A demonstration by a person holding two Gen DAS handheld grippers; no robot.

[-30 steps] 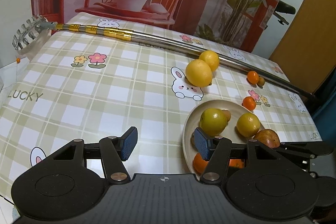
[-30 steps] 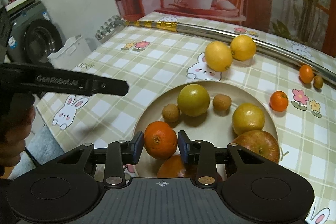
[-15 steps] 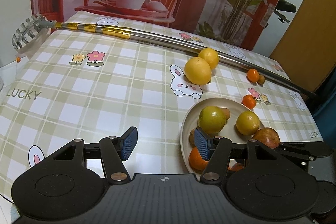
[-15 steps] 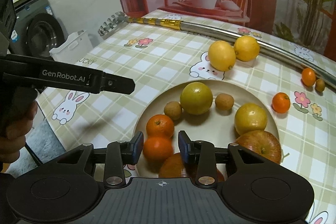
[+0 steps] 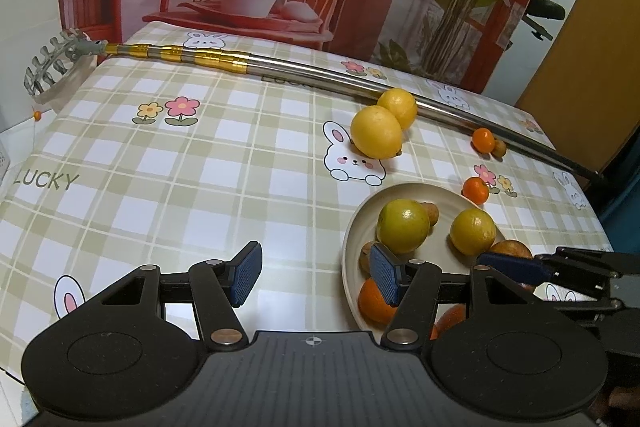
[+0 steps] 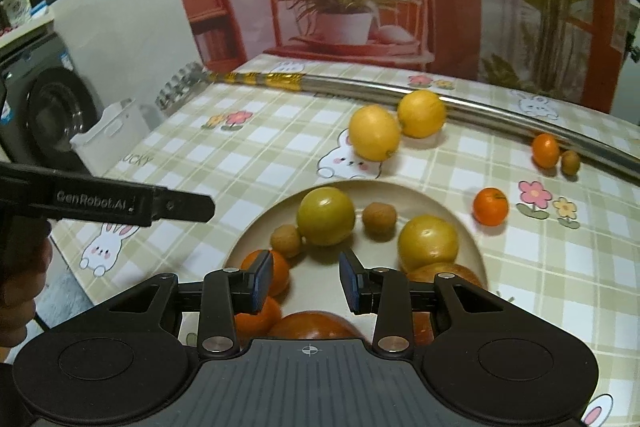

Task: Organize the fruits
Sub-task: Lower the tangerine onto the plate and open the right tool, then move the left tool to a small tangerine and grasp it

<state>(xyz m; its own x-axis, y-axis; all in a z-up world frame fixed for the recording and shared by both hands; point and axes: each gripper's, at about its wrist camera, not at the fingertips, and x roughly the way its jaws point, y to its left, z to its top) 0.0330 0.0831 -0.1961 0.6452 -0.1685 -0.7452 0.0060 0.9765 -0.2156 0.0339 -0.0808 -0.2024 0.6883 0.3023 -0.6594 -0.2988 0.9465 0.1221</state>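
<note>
As of 1 s back, mandarin (image 6: 266,273) dropped on plate (image 6: 478,257); R gripper (image 6: 306,281) now spread wide, empty.
L gripper (image 5: 316,277) likewise agape, idle left of plate; next up prob. far lemons (image 6: 374,134).

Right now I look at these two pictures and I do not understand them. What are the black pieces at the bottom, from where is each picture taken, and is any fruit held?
No robot here: a person holds two black hand tools, each with two blue-padded fingers and a camera looking along them. One picture comes from the left gripper, the other from the right gripper. Both are open and hold nothing. The right one hovers over the round cream plate, which carries two yellow-green citrus fruits, two small brown fruits, oranges and a reddish apple. On the green checked tablecloth still lie two yellow lemons, two small orange mandarins, one small brown fruit, and a long metal pole.
</note>
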